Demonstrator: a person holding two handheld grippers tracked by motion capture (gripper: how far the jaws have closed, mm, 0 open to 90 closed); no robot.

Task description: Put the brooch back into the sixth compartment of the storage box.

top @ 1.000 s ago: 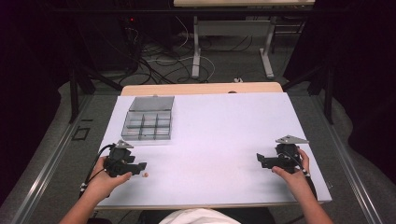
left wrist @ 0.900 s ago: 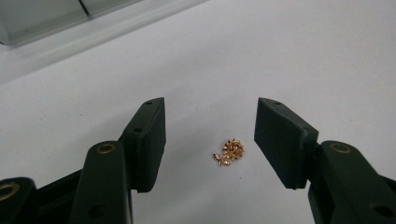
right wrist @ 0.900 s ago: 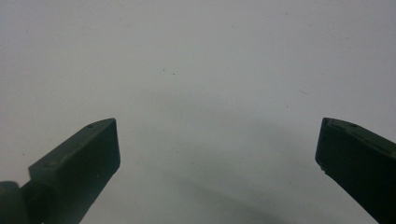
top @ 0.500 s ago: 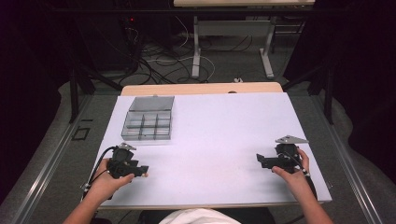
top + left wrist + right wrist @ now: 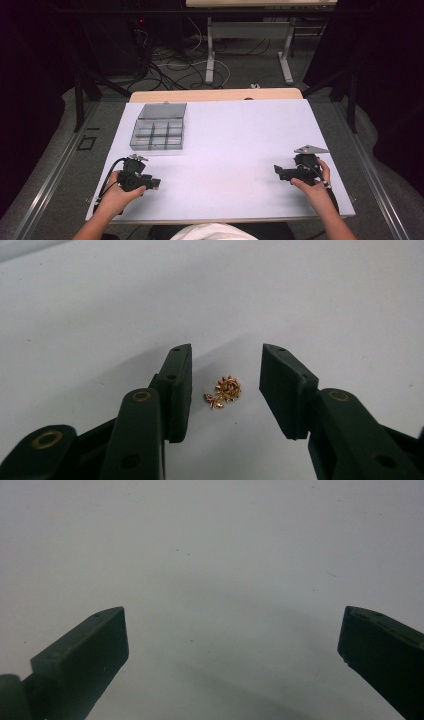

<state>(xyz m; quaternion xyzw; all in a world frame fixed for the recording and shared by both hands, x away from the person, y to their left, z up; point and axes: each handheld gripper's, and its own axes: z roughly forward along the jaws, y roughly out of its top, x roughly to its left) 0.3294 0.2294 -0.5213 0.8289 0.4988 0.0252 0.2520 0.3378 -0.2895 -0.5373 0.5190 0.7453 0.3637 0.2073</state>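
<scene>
Left claw (image 5: 225, 385) is hovering with jaws apart, straddling a small gold flower-shaped brooch (image 5: 225, 391) lying flat on the white worktop (image 5: 235, 150), stem pointing lower left. Right claw (image 5: 232, 645) is gaping wide. Farther off, a grey plastic compartment box (image 5: 158, 129) is standing clear.

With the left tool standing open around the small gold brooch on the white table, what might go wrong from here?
1. The gold brooch is tiny and lies flat between the open jaws of the left tool, so they may slide over it or flick it away when closing.
2. It sits nearer one jaw, so the grip may land off-centre.
3. The compartment box is some way off; a weak grip might drop it during the carry.
</scene>
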